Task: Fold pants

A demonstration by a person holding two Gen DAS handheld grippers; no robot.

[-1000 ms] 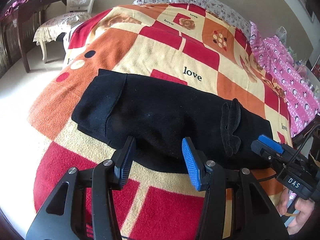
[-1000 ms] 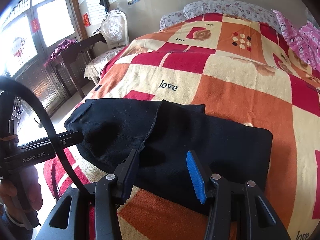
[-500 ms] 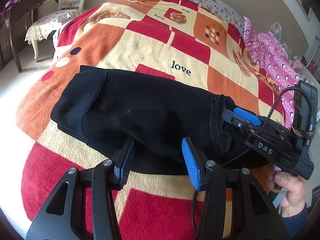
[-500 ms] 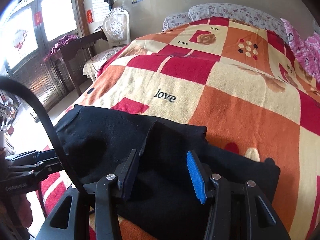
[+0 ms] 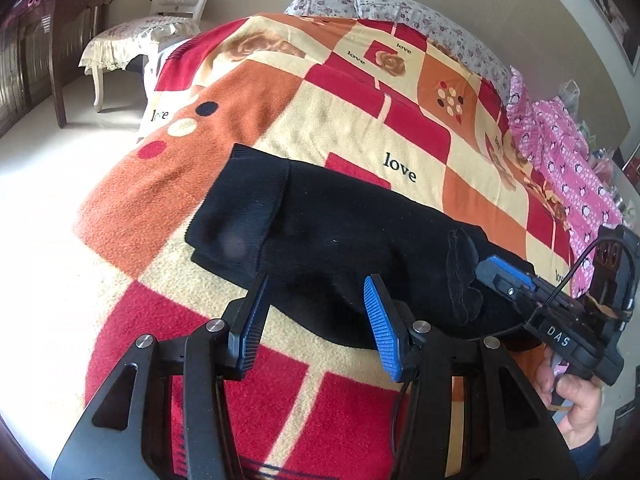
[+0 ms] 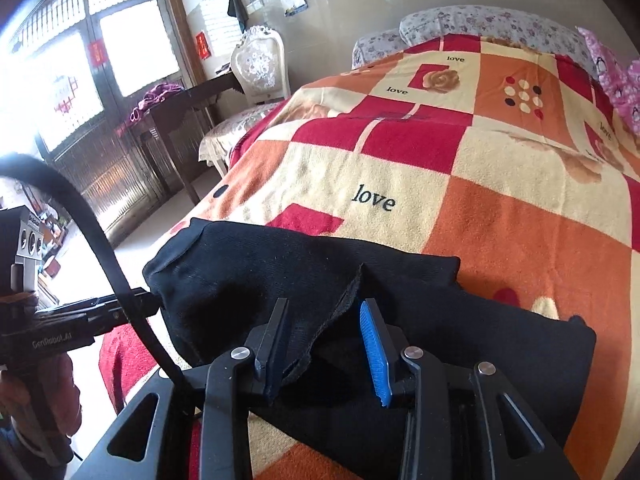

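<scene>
Closing my right tool (image 6: 324, 340) over a raised fold of the pants (image 5: 360, 236) on the bed (image 5: 472, 196); left tool (image 5: 316, 316) apart, empty. Grabbing one layer could unravel the fold.

The left black two-finger gripper with blue ribbed pads (image 5: 316, 300) points steeply downward, its jaws standing apart with nothing pressed between them. The right black gripper with a blue pad (image 6: 324, 328) angles down likewise, its jaws having just been closing, a hand (image 5: 576, 404) gripping its handle
</scene>
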